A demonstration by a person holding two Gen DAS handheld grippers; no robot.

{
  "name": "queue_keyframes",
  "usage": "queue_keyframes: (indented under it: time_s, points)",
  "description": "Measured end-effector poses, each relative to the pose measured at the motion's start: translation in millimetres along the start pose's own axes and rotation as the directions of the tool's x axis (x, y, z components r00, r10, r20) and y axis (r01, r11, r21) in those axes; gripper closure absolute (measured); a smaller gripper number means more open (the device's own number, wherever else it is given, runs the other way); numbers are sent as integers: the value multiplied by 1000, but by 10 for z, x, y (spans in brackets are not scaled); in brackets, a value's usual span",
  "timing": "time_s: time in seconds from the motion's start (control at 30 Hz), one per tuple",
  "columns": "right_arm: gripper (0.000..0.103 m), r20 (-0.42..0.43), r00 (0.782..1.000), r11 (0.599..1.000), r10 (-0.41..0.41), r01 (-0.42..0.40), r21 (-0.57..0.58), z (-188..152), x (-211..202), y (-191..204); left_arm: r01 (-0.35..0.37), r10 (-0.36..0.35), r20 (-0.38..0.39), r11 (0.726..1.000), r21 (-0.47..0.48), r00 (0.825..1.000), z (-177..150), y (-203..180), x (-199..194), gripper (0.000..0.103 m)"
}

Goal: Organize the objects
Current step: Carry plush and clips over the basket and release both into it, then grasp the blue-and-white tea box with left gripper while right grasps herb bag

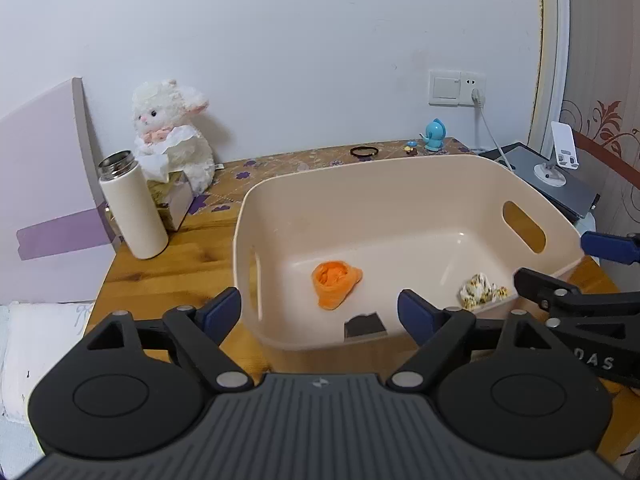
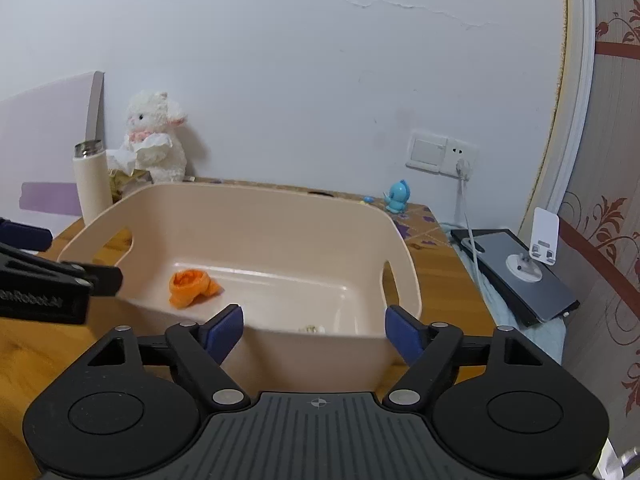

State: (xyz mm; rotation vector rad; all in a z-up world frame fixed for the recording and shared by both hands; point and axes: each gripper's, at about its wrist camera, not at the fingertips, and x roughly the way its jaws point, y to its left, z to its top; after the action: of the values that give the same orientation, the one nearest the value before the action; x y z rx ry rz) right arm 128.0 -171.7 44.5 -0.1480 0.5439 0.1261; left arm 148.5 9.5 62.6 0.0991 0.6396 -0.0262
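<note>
1. Resting on the desk (image 1: pixel 172 268), a beige bin (image 1: pixel 360 184) serves as landmark.
2. Inside the bin: orange rolled cloth (image 1: pixel 335 283) on the floor left of centre; floral rolled cloth (image 1: pixel 482 291) in the near right corner, well apart.
3. Left hand-held gripper (image 1: pixel 320 312): jaws wide, empty, at the bin's near wall.
4. Right hand-held gripper (image 2: pixel 314 330): jaws wide, empty, likewise at the near wall.
5. White bottle (image 1: pixel 134 208) stands left of the bin.

Far beyond the fingers, a white plush lamb (image 1: pixel 170 128) slumps against the wall, cream thermos (image 1: pixel 132 208) just left of it, blue bird figurine (image 1: pixel 434 134) off right.
</note>
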Motion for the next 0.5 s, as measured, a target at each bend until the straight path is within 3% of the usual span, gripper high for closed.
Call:
queue_keyframes:
  time_s: [0.23,0.5]
  points:
    - [22,-35,999,1000,10,-11,-13,-225,-79,-10,26,-26,-31,1000,-9,999,-209,65,-88,15]
    - [17,-164,986,998,37,-43,-36,-552,98,57,40,-41,-115,999,-17,993,-542,101,71,11]
